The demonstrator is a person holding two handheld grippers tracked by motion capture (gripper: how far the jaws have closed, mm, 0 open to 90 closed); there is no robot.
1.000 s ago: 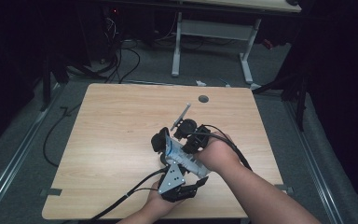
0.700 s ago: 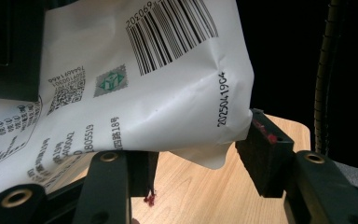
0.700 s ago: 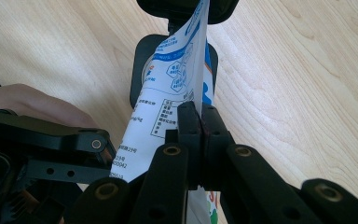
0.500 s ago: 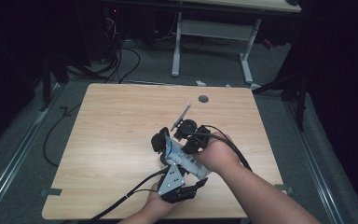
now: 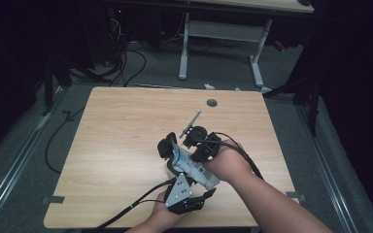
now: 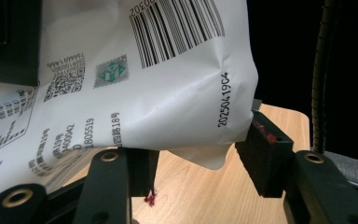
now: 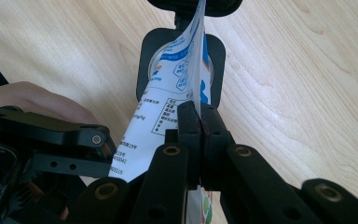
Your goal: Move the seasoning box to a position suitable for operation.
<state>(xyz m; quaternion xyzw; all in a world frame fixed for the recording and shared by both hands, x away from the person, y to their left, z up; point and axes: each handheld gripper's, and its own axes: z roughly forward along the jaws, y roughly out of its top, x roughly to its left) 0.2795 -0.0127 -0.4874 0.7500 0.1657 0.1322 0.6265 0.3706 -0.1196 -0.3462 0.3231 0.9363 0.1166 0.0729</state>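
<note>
- High view: both grippers meet at lower centre of the frame, over the near half of the wooden table (image 5: pixel 116 126). A white printed pouch (image 5: pixel 192 167) hangs between them, off the tabletop as far as I can tell.
- Right gripper (image 7: pixel 199 122), right gripper view: jaws pressed tight together on a thin edge of the pouch (image 7: pixel 182 84). Pads meet with no gap showing. Firm pinch.
- Left gripper (image 6: pixel 200 161), left gripper view: jaws stand apart, one at lower left, one at lower right of the frame. The pouch (image 6: pixel 135 88) bulges down between them, barcode and date print facing the camera. Right pad sits just beside the pouch wall; contact uncertain. Not clamped.
- Small dark red fleck on the table below the left jaw; nature unclear.
- Round cable hole (image 5: pixel 211 103) in the table, upper centre of the high view, well apart from the work.
- A thin pale rod (image 5: pixel 191 121) slants up from the right gripper's body in the high view; purpose unclear.
- Progress, as judged: the pouch is lifted and held by one edge. Left still to do: a second grip from the left side, then whatever opening or placing follows. Roughly early to middle.
</note>
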